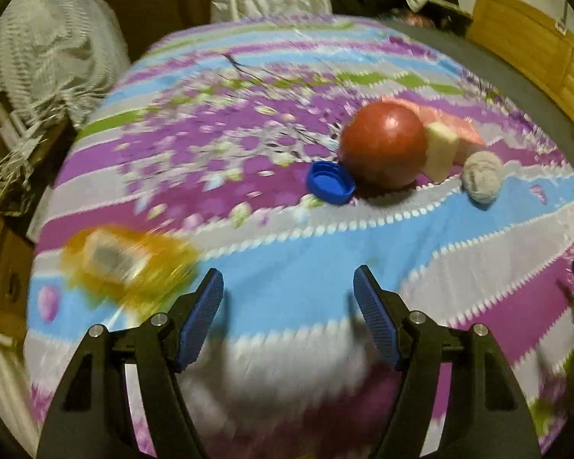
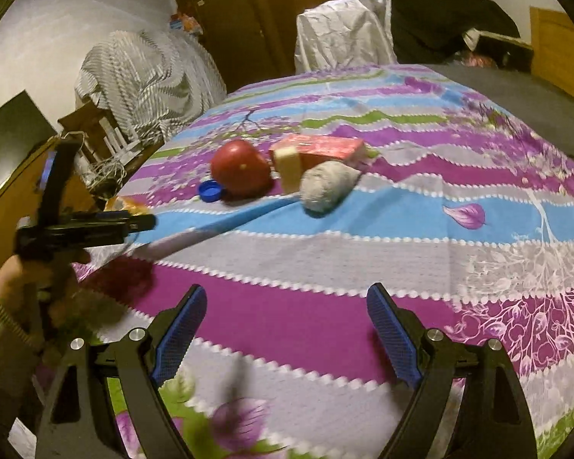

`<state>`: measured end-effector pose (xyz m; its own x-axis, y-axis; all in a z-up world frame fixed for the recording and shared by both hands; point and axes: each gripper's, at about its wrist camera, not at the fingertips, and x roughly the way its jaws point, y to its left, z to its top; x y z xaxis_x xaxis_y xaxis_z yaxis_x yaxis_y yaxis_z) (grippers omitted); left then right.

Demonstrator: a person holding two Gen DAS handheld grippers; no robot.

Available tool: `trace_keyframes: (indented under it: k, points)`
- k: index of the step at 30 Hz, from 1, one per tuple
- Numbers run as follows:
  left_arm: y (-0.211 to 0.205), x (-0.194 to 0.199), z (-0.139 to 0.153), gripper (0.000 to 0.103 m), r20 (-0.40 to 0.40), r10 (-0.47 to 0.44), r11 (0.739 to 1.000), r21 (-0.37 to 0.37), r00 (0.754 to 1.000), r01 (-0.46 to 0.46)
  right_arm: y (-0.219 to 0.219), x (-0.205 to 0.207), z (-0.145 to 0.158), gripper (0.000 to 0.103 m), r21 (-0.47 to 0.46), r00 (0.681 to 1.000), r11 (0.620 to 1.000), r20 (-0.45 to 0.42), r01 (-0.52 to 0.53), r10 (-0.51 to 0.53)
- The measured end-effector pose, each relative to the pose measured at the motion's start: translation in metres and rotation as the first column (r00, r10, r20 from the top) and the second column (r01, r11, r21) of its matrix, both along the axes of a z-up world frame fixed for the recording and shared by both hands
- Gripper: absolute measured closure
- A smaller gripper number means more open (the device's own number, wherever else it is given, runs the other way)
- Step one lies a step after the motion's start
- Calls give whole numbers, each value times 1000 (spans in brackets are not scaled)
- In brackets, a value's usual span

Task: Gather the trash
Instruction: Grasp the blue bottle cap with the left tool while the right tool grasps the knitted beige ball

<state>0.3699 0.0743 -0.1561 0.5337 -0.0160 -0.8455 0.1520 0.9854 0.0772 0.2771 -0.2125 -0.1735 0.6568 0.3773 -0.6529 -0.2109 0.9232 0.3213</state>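
On the patterned bedsheet (image 2: 363, 252), centre frame: one red ball (image 2: 240, 168), one blue cap (image 2: 211, 190), one yellow sponge (image 2: 289, 168), one pink packet (image 2: 325, 149), one grey wad (image 2: 325, 187). Left: one orange wrapper (image 1: 130, 264).

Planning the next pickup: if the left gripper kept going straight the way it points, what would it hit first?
Most likely the bare bedspread: the open left gripper tilts down at cloth. The blue cap and red ball lie farther on, slightly right.

Cap (image 1: 330, 183) left of ball (image 1: 384, 144); sponge (image 1: 441, 152) right; box (image 1: 455, 124) behind.
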Motion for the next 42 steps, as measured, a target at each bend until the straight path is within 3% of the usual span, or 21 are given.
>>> trace_keyframes:
  k: [3, 15, 16, 20, 25, 29, 38, 41, 42]
  points:
    - [-18, 24, -19, 35, -20, -68, 998, 15, 998, 68, -11, 7, -7, 17, 37, 1000, 999, -10, 18, -17]
    - [-33, 67, -23, 35, 28, -150, 989, -3, 988, 150, -9, 16, -20, 17, 87, 999, 996, -32, -14, 17]
    - [-33, 69, -23, 36, 32, -146, 989, -7, 989, 146, -8, 17, -20, 17, 86, 999, 996, -35, -16, 19]
    - [-29, 69, -21, 65, 49, -118, 993, 9, 992, 117, -6, 16, -20, 17, 86, 999, 996, -32, -12, 14]
    - [-19, 51, -15, 64, 51, -83, 996, -17, 995, 83, -4, 28, -10, 17, 75, 1000, 997, -10, -21, 22]
    - [-14, 26, -12, 64, 52, -56, 997, -44, 997, 58, 8, 68, -1, 18, 25, 999, 999, -2, -43, 43]
    - [-12, -3, -14, 64, 59, 33, 997, -72, 998, -29, 21, 156, -25, 29, -15, 989, 997, -123, 75, -76]
    - [-13, -3, -14, 64, 58, 35, 997, -76, 998, -30, 22, 168, -38, 41, -36, 983, 994, -147, 102, -106]
    - [-14, -3, -14, 64, 59, 34, 997, -73, 998, -29, 22, 168, -39, 50, -38, 983, 994, -150, 105, -110]
